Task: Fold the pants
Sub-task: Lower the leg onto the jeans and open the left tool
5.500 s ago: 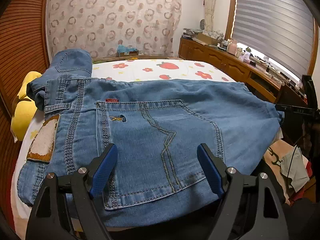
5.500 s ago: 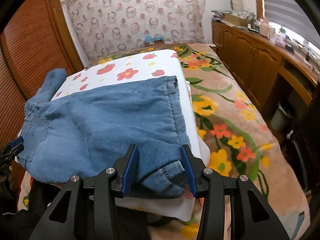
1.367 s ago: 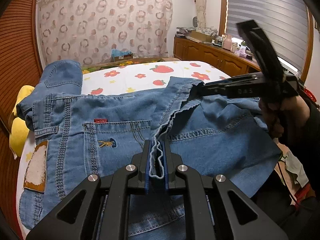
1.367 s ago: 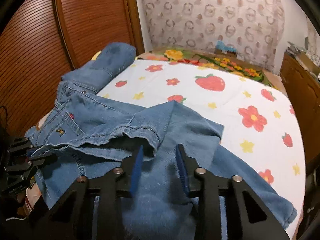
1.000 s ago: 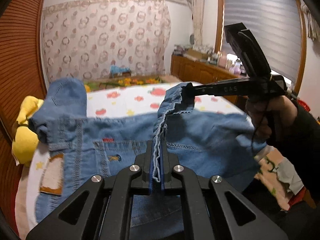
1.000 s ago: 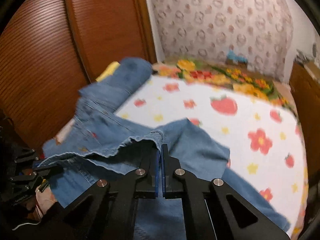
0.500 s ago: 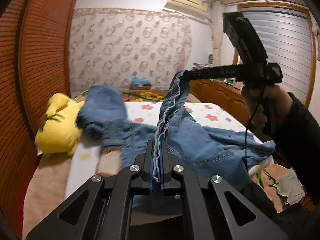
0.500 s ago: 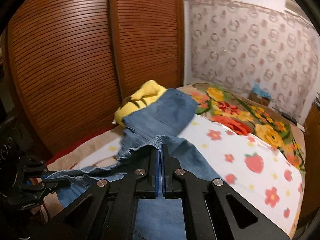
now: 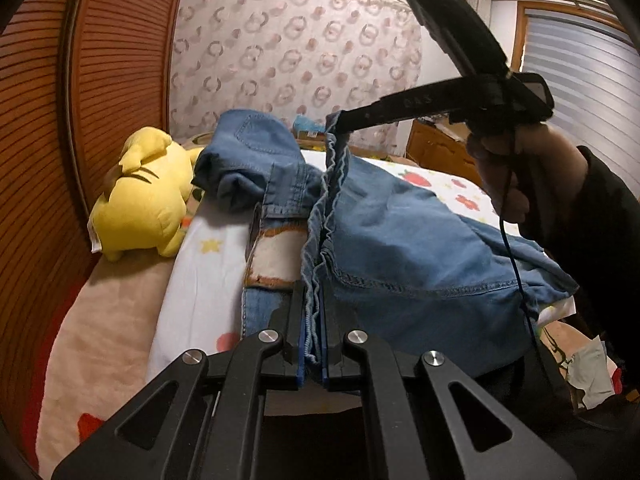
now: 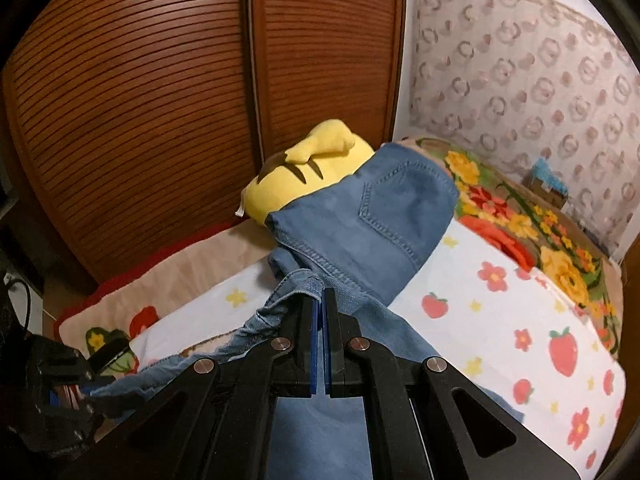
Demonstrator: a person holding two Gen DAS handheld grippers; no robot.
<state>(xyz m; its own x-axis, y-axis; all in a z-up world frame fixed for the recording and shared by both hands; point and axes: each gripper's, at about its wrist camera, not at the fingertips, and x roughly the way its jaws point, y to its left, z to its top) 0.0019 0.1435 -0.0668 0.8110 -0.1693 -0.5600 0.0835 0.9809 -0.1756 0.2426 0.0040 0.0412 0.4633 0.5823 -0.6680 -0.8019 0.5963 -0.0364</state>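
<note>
Left tongs (image 9: 312,332): jaws pinched together on the frayed hem of the jeans (image 9: 400,240). Right tongs (image 10: 320,316): jaws likewise clamped on a hem edge of the same jeans (image 10: 360,216); in the left view the right tongs (image 9: 336,122) sit ahead of and above the left tongs, hem stretched taut between the two.

Jeans: the rest of the denim lies on the bed (image 9: 192,280), on a white strawberry-and-flower sheet (image 10: 540,320), spread ahead and to the right of the left tongs. Waistband patch (image 9: 276,256) shows just left of the raised hem. One bunched pocket part lies farther ahead, resting against a yellow plush toy (image 9: 144,196).

Plush toy (image 10: 308,168) sits ahead-left of both tongs, beside brown slatted wardrobe doors (image 10: 160,100).

Containers: a small blue-topped box (image 10: 548,184) at the far end of the bed, contents cannot be made out.
</note>
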